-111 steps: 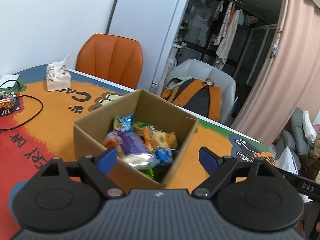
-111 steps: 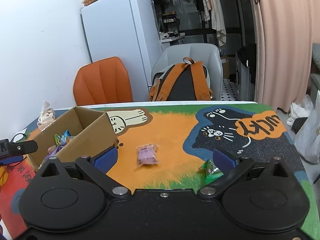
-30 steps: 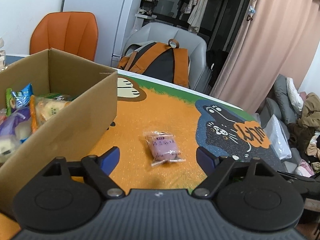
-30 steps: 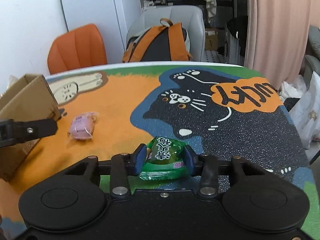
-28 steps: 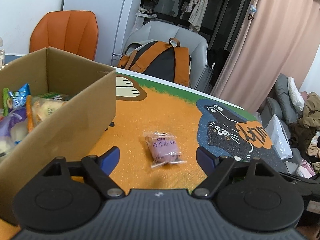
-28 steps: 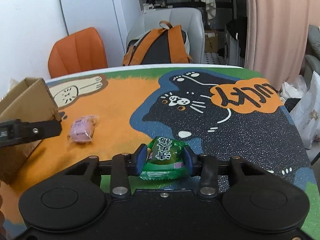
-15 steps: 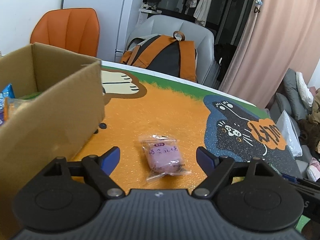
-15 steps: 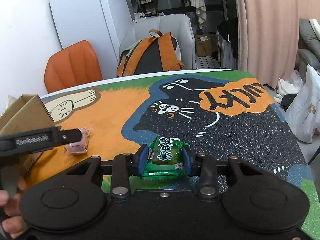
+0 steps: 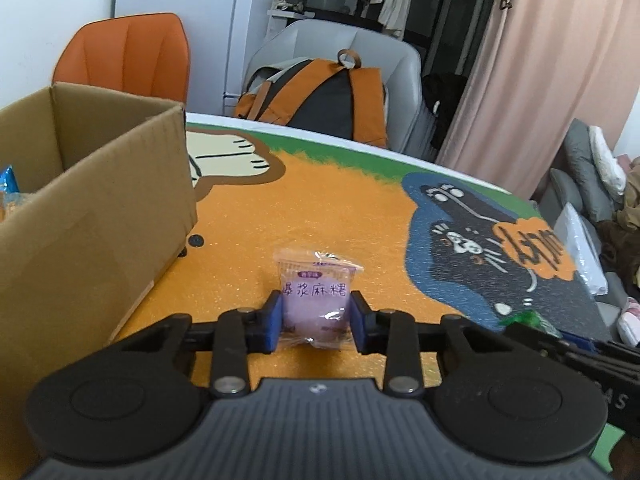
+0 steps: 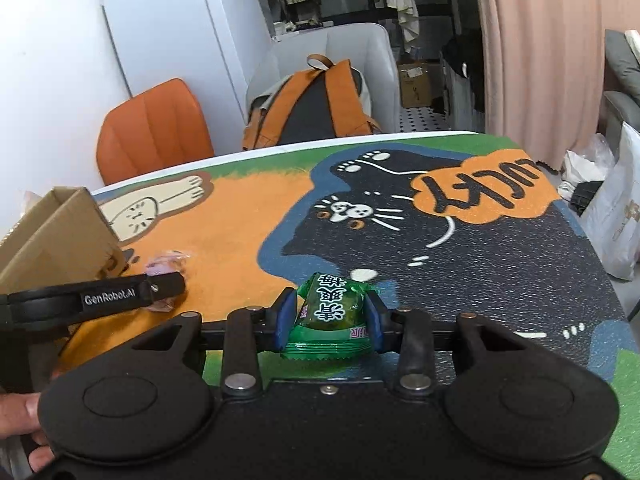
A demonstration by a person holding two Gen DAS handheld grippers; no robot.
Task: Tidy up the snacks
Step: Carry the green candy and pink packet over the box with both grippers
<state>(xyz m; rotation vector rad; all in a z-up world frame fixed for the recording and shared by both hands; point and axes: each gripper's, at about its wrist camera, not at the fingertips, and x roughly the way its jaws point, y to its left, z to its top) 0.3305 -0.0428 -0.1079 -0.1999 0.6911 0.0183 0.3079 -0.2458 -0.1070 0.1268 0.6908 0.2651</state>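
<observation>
My left gripper [image 9: 316, 320] is shut on a pink wrapped snack [image 9: 316, 296] low over the orange part of the table mat. The same snack [image 10: 166, 266] shows partly behind the left gripper's finger [image 10: 120, 294] in the right wrist view. My right gripper [image 10: 328, 316] is shut on a green wrapped snack [image 10: 330, 312], held just above the mat's near edge. The open cardboard box [image 9: 80, 208] stands left of the left gripper with several snacks inside; its corner [image 10: 60, 232] shows in the right wrist view.
The table carries a cat-print mat [image 10: 440, 240]. An orange chair [image 9: 124, 56] and a grey chair holding an orange backpack [image 9: 320, 92] stand behind the table. White bags [image 10: 616, 208] sit on the floor to the right.
My left gripper has moved forward to the pink snack and shut on it. My right gripper still holds the green snack and has shifted slightly.
</observation>
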